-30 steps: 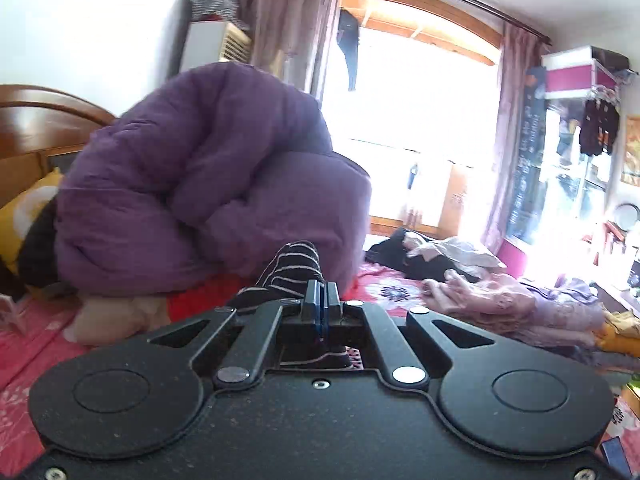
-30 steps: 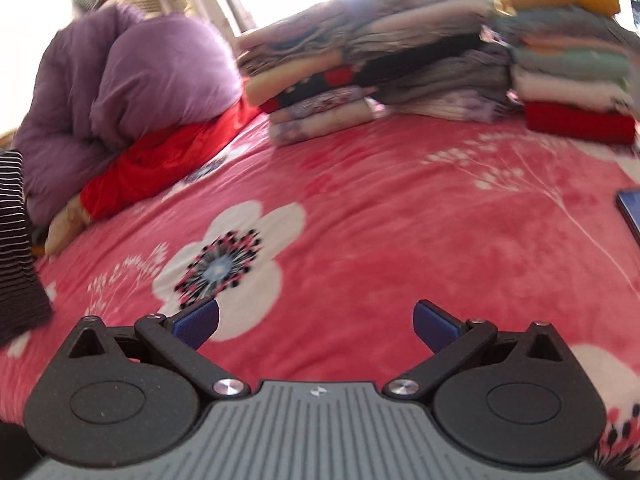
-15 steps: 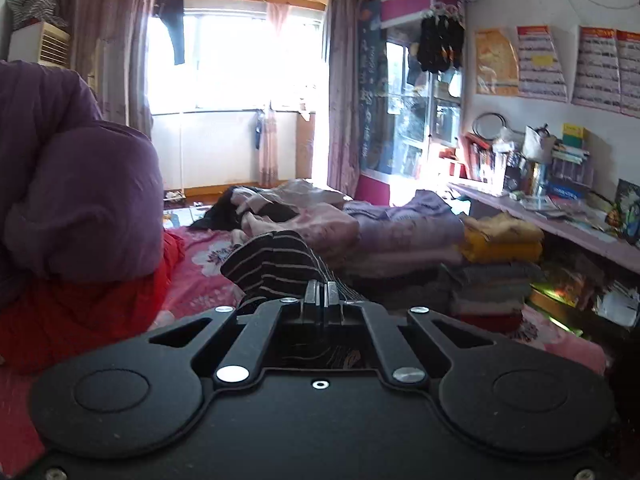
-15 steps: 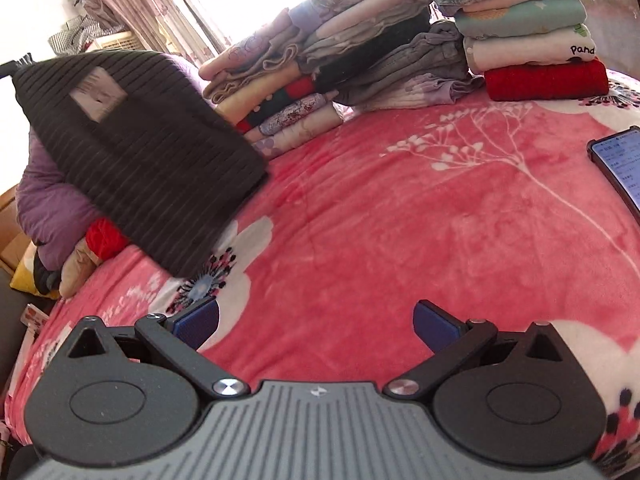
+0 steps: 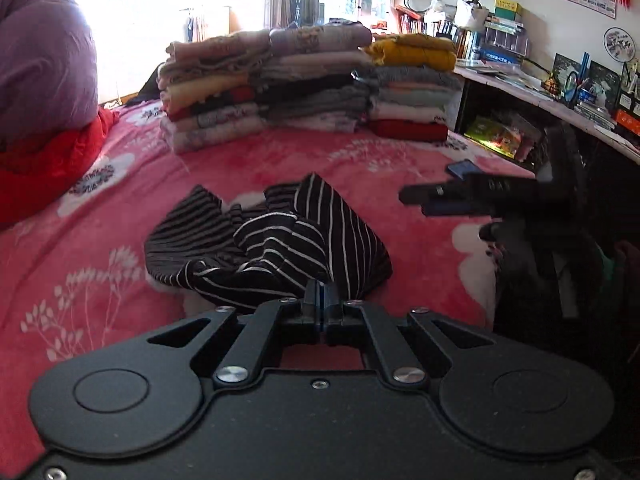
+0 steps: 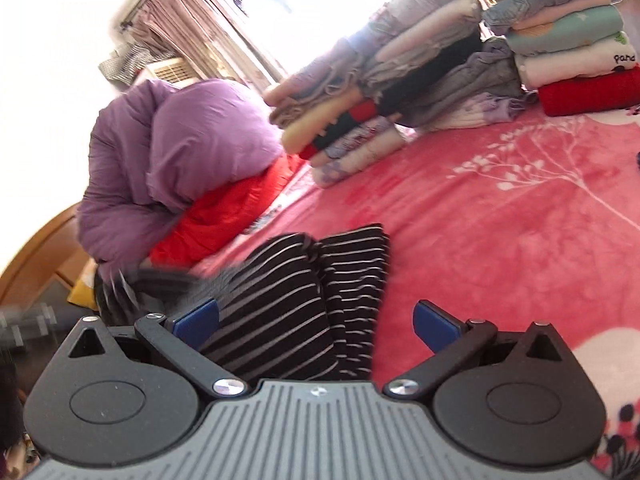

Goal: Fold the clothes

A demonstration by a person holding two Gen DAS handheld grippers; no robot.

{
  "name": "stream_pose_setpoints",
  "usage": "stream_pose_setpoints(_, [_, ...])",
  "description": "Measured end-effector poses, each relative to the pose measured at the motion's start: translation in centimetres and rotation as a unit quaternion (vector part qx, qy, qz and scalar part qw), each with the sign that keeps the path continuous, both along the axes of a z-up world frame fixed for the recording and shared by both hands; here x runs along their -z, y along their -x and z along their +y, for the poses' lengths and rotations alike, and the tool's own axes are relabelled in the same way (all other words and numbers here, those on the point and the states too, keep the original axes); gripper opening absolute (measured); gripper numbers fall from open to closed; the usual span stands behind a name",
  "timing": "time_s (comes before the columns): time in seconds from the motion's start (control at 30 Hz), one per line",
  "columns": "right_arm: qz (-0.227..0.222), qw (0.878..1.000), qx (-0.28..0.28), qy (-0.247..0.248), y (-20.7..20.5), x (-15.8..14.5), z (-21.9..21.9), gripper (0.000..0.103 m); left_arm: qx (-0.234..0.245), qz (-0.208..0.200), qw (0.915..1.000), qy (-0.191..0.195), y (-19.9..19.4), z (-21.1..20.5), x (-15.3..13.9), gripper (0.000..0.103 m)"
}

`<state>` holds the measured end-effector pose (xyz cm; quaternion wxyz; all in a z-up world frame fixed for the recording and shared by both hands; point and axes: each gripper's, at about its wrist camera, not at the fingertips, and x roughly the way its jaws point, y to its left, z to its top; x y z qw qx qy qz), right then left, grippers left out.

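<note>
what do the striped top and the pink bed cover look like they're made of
Striped top: probably a soft, thin, matte knit, since it crumples into loose folds. Pink bed cover: likely plush fleece; its surface looks fuzzy, with blurred-edged white flower prints. Neither fibre can be confirmed.

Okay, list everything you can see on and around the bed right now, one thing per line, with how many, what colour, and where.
striped garment: one, black with white stripes, crumpled on the blanket mid-bed, one edge pinched by the left gripper
blanket: one, pink with white flowers, covering the bed
folded clothes stacks: three side by side, mixed colours, far side of the bed
purple duvet: one, bundled at the headboard end
red bedding: one, under the duvet
phone: one, dark, on the blanket near the desk side
desk: one, cluttered, beside the bed
left gripper: black, jaws shut
right gripper: black, blue pads, jaws open over the garment
</note>
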<state>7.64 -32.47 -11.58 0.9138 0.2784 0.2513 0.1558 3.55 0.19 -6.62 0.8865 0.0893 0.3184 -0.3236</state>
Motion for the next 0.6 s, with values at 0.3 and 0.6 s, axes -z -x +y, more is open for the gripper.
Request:
stream_pose_setpoints(0.3, [0.015, 0.999, -0.01, -0.027, -0.6, 0.3, 0.8, 0.102, 0.059, 0.07, 0.9945, -0.052, 4.9, 0.2, 4.7, 0.0])
stream_pose_setpoints(0.6, [0.04, 0.999, 0.007, -0.03, -1.6, 1.0, 0.5, 0.102, 0.048, 0.08, 0.9956, -0.008, 4.7, 2.7, 0.9, 0.0])
